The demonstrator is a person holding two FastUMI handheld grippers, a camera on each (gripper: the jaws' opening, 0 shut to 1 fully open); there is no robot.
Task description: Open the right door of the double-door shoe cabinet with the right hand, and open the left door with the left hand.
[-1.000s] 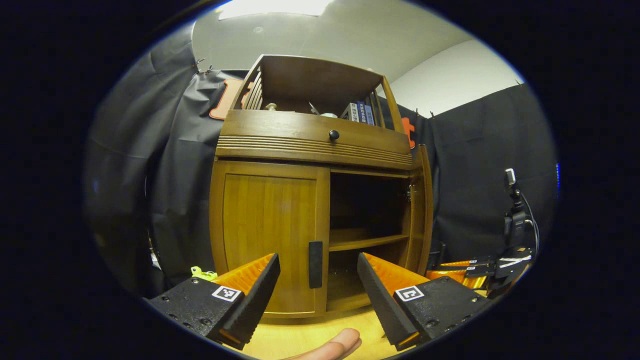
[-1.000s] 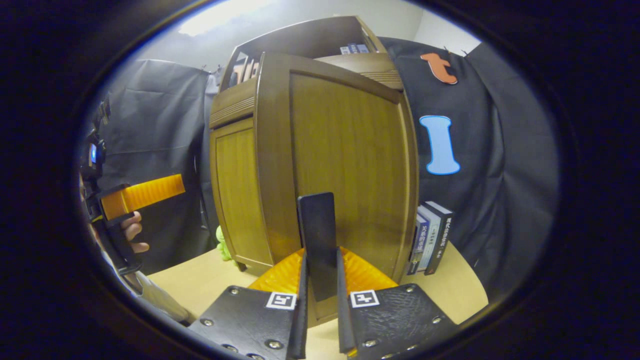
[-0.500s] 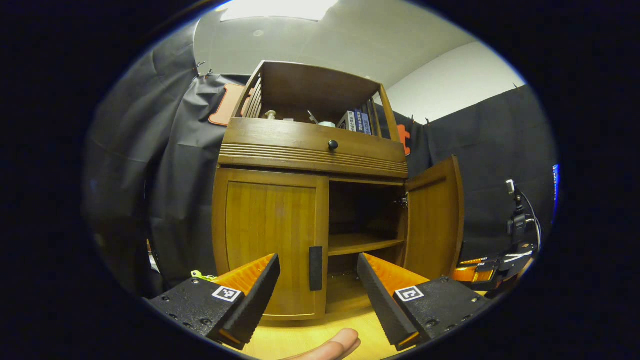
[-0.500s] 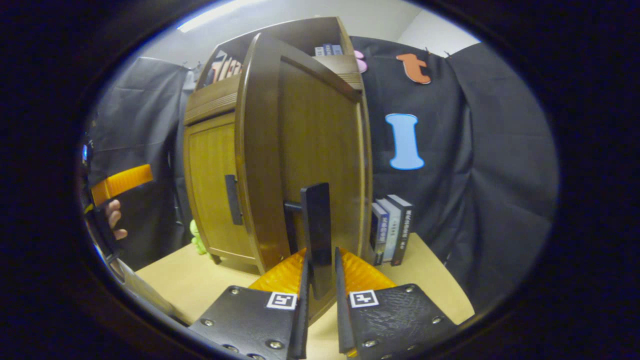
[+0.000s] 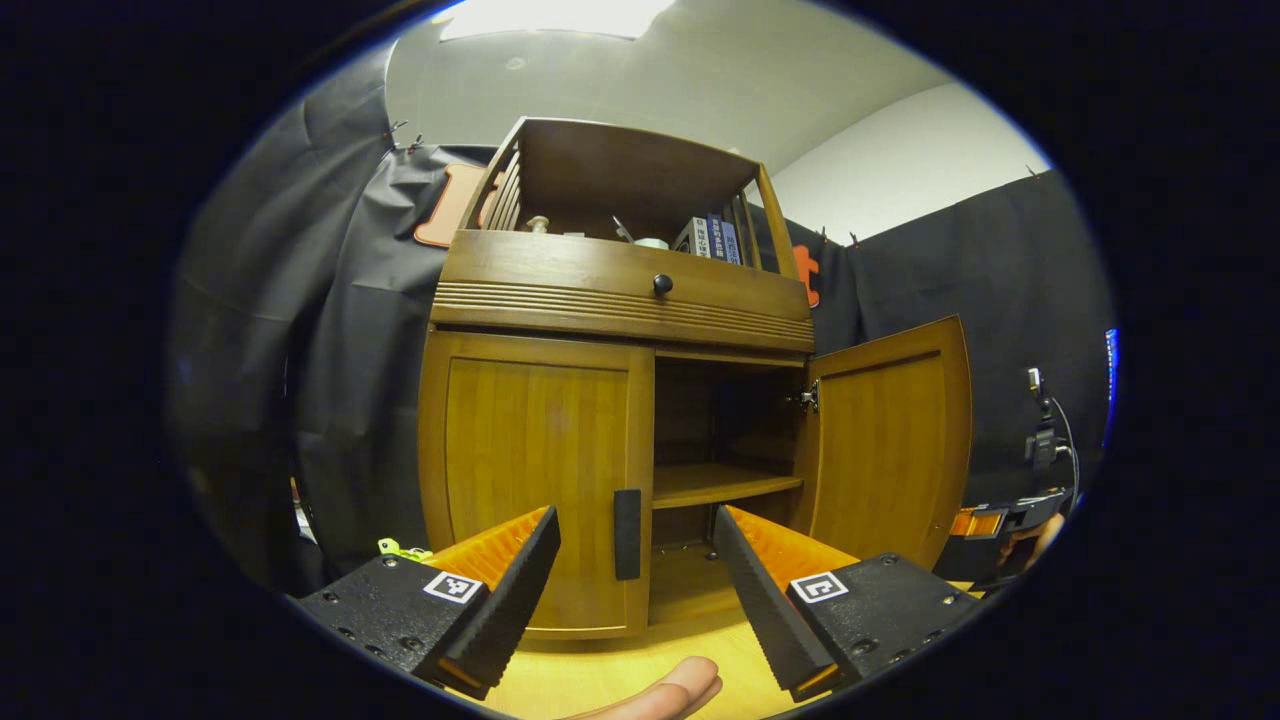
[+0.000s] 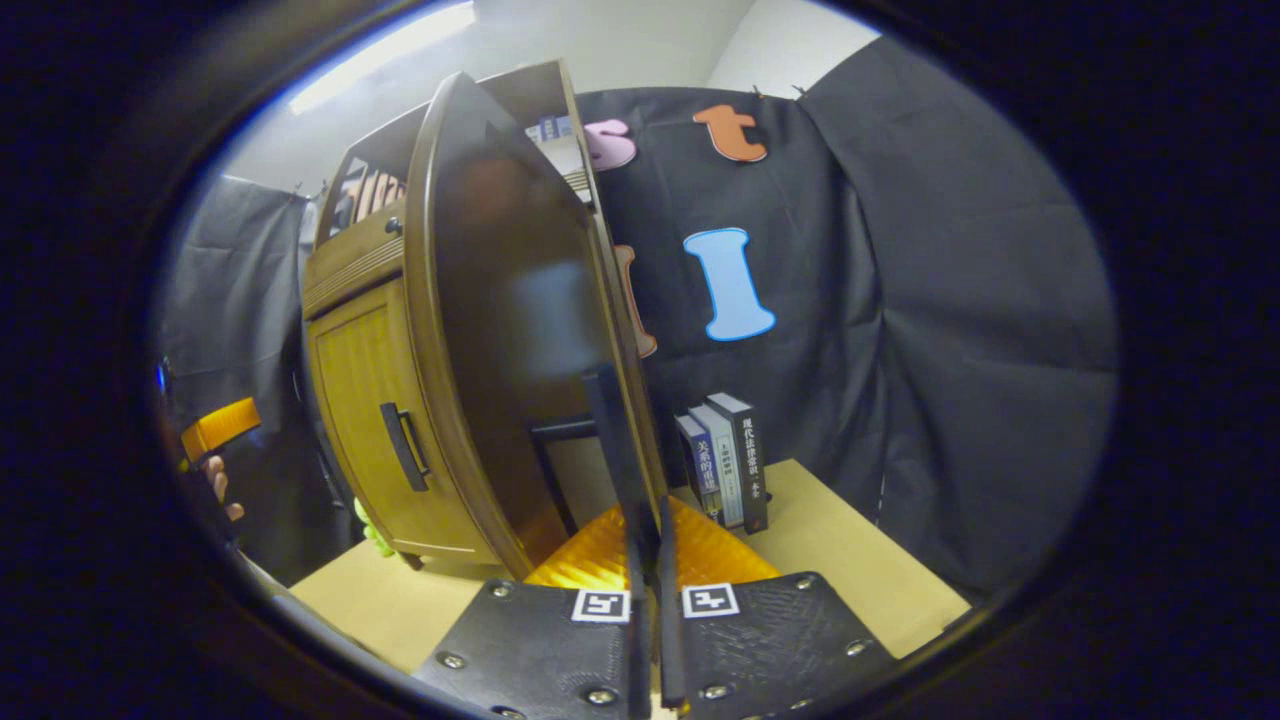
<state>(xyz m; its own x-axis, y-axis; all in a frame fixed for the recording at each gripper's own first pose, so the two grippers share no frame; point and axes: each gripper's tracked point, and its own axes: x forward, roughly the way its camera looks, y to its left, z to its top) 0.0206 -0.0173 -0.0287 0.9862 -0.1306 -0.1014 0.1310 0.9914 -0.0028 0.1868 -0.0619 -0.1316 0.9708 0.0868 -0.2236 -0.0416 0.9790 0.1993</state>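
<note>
The wooden shoe cabinet (image 5: 620, 300) stands straight ahead in the left gripper view. Its left door (image 5: 535, 480) is closed, with a black handle (image 5: 627, 520) at its inner edge. My left gripper (image 5: 636, 530) is open and short of that handle, not touching it. The right door (image 5: 885, 440) stands swung wide, baring a shelf (image 5: 725, 482). In the right gripper view that right door (image 6: 500, 330) is seen almost edge-on, and my right gripper (image 6: 647, 540) is shut on its black handle (image 6: 610, 440). The left door (image 6: 365, 420) and the left gripper (image 6: 215, 430) appear farther left.
Several books (image 6: 725, 460) stand on the tan tabletop (image 6: 850, 540) just behind the open door. A green toy (image 5: 405, 548) lies at the cabinet's left foot. A drawer with a round knob (image 5: 661, 284) sits above the doors, with books (image 5: 712, 235) on top.
The right door has swung from about half open to wide open, pulled by the right gripper. The left gripper has stayed open in front of the left door's handle.
</note>
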